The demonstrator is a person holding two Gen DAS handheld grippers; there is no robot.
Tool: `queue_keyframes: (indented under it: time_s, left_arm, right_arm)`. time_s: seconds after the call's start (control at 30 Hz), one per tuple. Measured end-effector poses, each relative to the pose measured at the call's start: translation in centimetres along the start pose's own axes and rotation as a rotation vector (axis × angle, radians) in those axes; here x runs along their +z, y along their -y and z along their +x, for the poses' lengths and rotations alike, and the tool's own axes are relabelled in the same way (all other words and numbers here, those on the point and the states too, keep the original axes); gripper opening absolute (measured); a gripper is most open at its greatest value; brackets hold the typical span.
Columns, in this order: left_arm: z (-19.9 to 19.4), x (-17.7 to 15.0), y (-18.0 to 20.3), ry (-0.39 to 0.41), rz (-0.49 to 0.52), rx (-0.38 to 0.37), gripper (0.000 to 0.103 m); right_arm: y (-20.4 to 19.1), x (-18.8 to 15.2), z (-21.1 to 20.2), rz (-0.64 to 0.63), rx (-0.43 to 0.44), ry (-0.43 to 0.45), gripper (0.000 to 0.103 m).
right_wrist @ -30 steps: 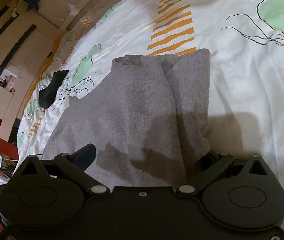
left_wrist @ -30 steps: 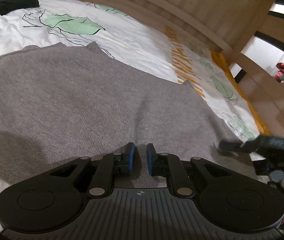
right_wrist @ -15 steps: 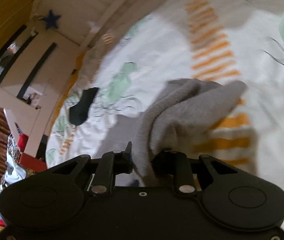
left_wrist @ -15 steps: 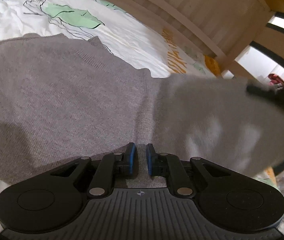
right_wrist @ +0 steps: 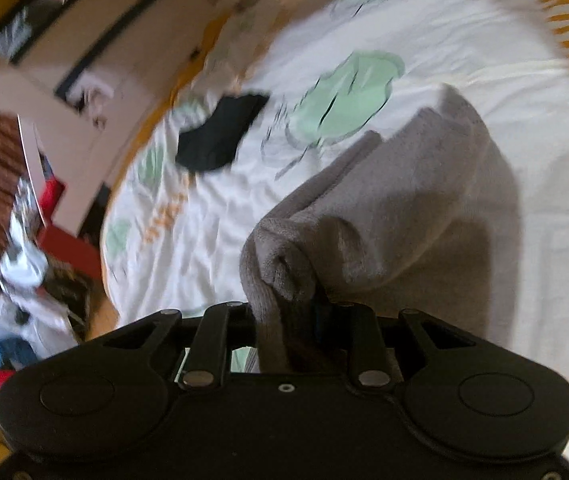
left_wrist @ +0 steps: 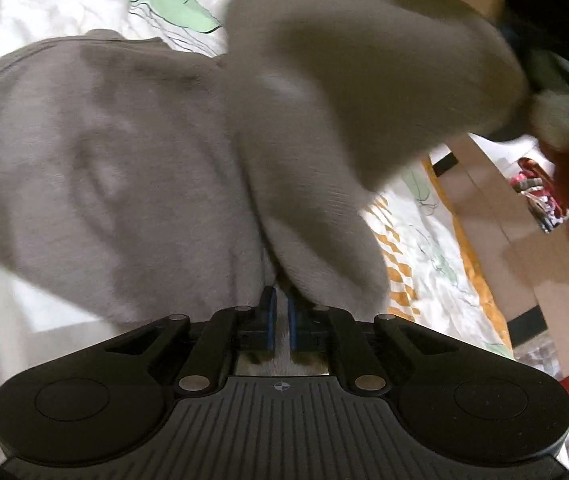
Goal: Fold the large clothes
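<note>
A large grey knit sweater (left_wrist: 132, 168) is lifted off the bed. My left gripper (left_wrist: 279, 312) is shut on its edge, and the cloth bulges up and away from the jaws. A blurred fold of the sweater (left_wrist: 356, 80) swings across the upper right of the left wrist view. My right gripper (right_wrist: 292, 316) is shut on a bunched part of the same sweater (right_wrist: 404, 200), which hangs from the jaws down to the bed. The right fingertips are hidden by the cloth.
The bed has a white sheet (right_wrist: 244, 208) with green leaf prints and orange stripes. A black garment (right_wrist: 220, 132) lies on it farther off. A wooden bed frame (left_wrist: 496, 208) and floor clutter (right_wrist: 20, 272) lie beyond the bed's edge.
Both grippers have risen with the sweater. The right gripper closed on the cloth and carried its part up and across, so a fold now sweeps over the left wrist view.
</note>
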State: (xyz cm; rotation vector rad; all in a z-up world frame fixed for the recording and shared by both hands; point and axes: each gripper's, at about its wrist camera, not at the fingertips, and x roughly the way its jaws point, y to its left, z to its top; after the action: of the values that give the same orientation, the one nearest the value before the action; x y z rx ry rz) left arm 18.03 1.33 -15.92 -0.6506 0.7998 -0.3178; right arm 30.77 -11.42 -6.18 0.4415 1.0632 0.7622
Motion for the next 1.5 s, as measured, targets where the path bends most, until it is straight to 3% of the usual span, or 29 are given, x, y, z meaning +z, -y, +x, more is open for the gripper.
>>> queue_keyframes:
  time_s: [0.17,0.3,0.5,0.53,0.57,0.63,0.77,0.87,0.93,1.03,1.17,1.3,1.5]
  left_arm:
    - [-1.6,-0.2,-0.5,-0.009,0.001,0.003,0.008]
    - [-2.4,-0.6,-0.7,-0.035,0.008,0.023,0.01]
    - [-3.7,-1.2,-0.9,-0.079,0.026,0.029,0.011]
    - [-4.1,-1.2,-0.8,-0.08,0.038,0.027,0.015]
    - [-4.4,-1.1,-0.8,-0.079,0.046,0.024,0.025]
    - [-5.3,-1.0,-0.8,-0.073,0.054,0.014,0.029]
    - [-7.2,-0.6,-1.4,-0.021,0.045,0.021,0.032]
    - [-8.4,0.1,-2.4,0.057,-0.042,0.027,0.043]
    - [-8.9,0.8,-3.2,0.11,-0.083,0.035,0.044]
    - [-9.0,1.8,-3.6,0.159,-0.098,0.064,0.045]
    - [-9.4,2.8,-5.1,0.152,-0.158,0.083,0.049]
    - [-10.0,2.6,-5.9,0.182,-0.225,0.099,0.049]
    - [-10.2,3.4,-6.4,0.26,-0.229,0.157,0.045]
  right_arm:
    - [-2.8,-1.4,5.3,-0.087,-0.068,-0.108,0.034]
    - [-4.3,-2.2,7.4,-0.141,-0.095,-0.147,0.049]
    - [-5.3,-2.3,5.6,-0.111,0.102,-0.12,0.05]
    - [-5.6,-2.2,4.6,-0.117,0.127,-0.098,0.05]
    - [-5.7,-2.0,3.5,-0.115,0.145,-0.075,0.051]
    - [-5.2,-1.9,0.9,-0.116,0.149,-0.02,0.055]
    - [-3.1,-2.7,-3.5,-0.157,0.047,0.085,0.055]
    - [-1.0,-4.7,-6.1,-0.182,-0.046,0.132,0.055]
    - [0.3,-6.5,-7.1,-0.194,-0.099,0.146,0.055]
    - [1.3,-9.7,-7.5,-0.243,-0.182,0.155,0.055]
    - [1.3,-13.2,-7.3,-0.32,-0.241,0.157,0.055]
    - [0.5,-15.3,-6.7,-0.391,-0.28,0.16,0.055]
    - [-0.3,-17.1,-4.9,-0.499,-0.356,0.157,0.055]
